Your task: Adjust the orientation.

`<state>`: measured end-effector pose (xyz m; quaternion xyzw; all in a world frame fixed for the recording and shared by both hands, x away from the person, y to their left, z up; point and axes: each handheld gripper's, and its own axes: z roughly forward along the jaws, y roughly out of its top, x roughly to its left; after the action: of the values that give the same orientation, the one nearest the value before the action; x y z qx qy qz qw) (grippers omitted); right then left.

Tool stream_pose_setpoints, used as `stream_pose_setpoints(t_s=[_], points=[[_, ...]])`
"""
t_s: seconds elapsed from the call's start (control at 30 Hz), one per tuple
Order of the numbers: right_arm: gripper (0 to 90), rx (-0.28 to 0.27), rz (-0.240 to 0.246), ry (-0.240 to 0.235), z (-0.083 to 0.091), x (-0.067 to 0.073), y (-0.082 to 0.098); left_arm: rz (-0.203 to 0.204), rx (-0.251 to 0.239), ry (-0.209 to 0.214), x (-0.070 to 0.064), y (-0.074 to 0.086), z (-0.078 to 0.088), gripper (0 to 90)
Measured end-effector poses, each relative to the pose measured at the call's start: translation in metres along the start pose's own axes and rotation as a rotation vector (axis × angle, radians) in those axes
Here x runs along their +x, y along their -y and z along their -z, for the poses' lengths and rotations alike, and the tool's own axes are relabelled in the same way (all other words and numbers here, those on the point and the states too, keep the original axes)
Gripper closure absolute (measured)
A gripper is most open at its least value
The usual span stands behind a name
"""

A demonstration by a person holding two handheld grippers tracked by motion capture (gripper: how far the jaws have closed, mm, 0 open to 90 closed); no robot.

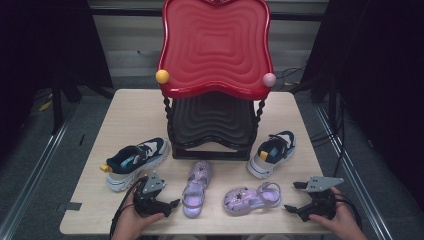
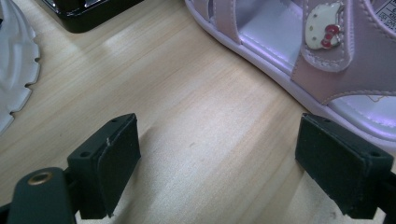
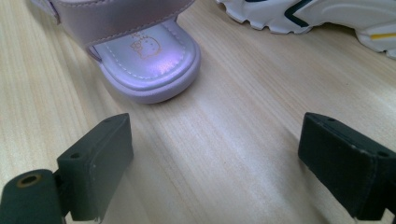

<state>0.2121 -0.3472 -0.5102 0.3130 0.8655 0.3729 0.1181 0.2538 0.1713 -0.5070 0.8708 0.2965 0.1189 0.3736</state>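
We hold the left gripper [image 1: 167,204] low over the near left part of the worktop [image 1: 125,115], its jaws spread wide with only bare wood between them. Just beside it, toward the middle, lies the left purple sandal [image 1: 196,188], lengthwise with one end toward the near edge; in the left gripper view its strap with a small cartoon badge sits just past the right-hand jaw, close to that jaw but whether it touches we cannot tell. Our right gripper [image 1: 296,197] rests near the right front corner, jaws likewise wide and gripping nothing, pointed toward the right purple sandal [image 1: 251,198], which lies crosswise; in the right gripper view one rounded end of that sandal is ahead of the left-hand jaw, clear of it. Behind the sandals stand two sneakers: a navy and white sneaker [image 1: 132,161] at the left, near the left gripper, and a second sneaker [image 1: 272,152] at the right, behind the crosswise sandal. Between the sneakers, at the worktop's middle, rises a two-tier rack [image 1: 215,55] with a red wavy upper shelf and a black lower shelf [image 1: 212,120], twisted black posts at its corners, a yellow knob [image 1: 162,76] and a pink knob [image 1: 269,79] on the front.
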Motion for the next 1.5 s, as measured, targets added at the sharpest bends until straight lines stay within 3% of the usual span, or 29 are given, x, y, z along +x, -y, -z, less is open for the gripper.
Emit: stream_pose_setpoints(t_s=[0.17,0.27,0.33,0.5,0.7,0.97,1.2,1.5], points=[[9.6,0.0,-0.001,0.0,0.0,0.0,0.0,0.031,-0.013,-0.005,0.0,0.002,0.003,16.4],[9.6,0.0,0.0,0.0,0.0,0.0,0.0,0.082,-0.02,0.009,0.002,0.003,0.006,20.1],[9.6,0.0,0.0,0.0,0.0,0.0,0.0,0.085,-0.025,-0.006,0.001,0.001,0.009,21.9],[9.6,0.0,0.0,0.0,0.0,0.0,0.0,0.134,-0.114,0.01,-0.002,-0.005,0.019,22.5],[9.6,0.0,0.0,0.0,0.0,0.0,0.0,0.136,-0.164,-0.011,-0.007,-0.013,0.025,23.0],[9.6,0.0,0.0,0.0,0.0,0.0,0.0,0.135,-0.181,-0.039,-0.007,-0.025,0.03,23.1],[9.6,0.0,0.0,0.0,0.0,0.0,0.0,0.119,-0.187,-0.03,-0.011,-0.036,0.027,23.5],[9.6,0.0,-0.001,0.001,0.0,0.0,0.0,0.13,-0.223,-0.008,-0.019,-0.043,0.022,27.1]])
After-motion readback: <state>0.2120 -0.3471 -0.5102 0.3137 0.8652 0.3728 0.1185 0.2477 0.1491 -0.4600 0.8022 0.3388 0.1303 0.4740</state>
